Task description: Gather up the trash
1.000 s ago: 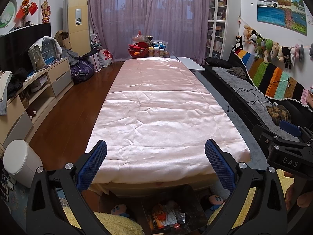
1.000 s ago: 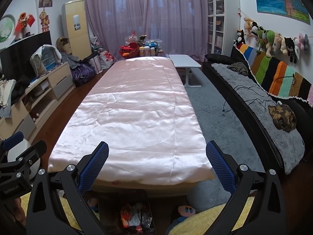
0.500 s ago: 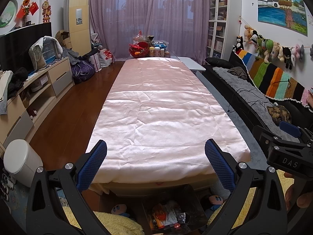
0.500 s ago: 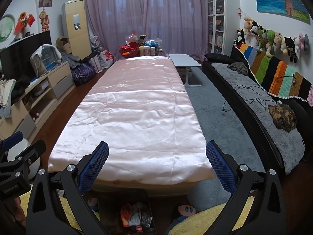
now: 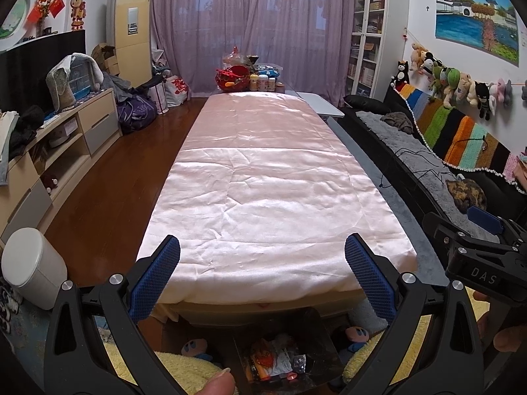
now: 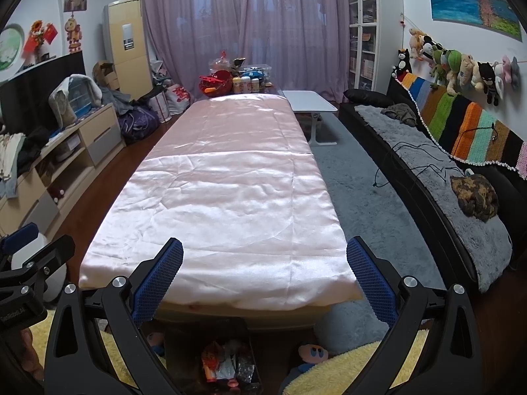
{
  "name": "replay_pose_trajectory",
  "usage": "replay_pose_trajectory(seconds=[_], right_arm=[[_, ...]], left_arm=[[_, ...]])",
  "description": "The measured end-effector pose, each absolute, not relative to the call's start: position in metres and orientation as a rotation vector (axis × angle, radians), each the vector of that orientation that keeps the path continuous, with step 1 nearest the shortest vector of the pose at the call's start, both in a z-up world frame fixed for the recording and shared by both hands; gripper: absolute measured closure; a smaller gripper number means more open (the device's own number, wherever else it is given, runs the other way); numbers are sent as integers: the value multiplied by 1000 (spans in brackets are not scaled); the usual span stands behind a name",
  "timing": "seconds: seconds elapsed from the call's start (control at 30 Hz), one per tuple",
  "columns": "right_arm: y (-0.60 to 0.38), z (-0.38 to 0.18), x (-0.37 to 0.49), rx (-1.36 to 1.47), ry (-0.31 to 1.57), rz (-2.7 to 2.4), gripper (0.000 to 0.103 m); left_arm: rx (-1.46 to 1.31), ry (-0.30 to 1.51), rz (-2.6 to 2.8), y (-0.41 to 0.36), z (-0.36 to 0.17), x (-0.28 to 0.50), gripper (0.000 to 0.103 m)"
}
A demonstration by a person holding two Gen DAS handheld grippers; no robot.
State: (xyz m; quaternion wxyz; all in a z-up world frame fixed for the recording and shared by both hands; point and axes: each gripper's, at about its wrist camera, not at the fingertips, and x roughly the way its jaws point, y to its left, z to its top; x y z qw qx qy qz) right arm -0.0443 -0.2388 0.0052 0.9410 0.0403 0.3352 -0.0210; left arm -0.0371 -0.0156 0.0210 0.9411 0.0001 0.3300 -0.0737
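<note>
Over the near end of a long table draped in a pink cloth [image 5: 263, 177], the left gripper [image 5: 262, 268] and right gripper [image 6: 265, 268] hang spread wide, empty; below, a dark bin [image 6: 214, 335] holds trash [image 6: 227, 363].

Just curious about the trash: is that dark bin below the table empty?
Not empty: the bin holds colourful wrappers and packets.

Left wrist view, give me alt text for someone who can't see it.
An open left hand-held gripper, blue-padded and empty, points down a long table under a pink satin cloth. Below it sits a dark bin holding colourful wrappers. The right hand-held gripper shows at the right edge, and a white cylindrical bin stands on the left.
</note>
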Motion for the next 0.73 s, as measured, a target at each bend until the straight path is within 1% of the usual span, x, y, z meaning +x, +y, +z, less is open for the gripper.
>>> replay_pose_trajectory(seconds=[0.73], right_arm=[[-240,2,-41,88,705,-45,3]], left_arm=[[15,673,-105,-17,20,-37,8]])
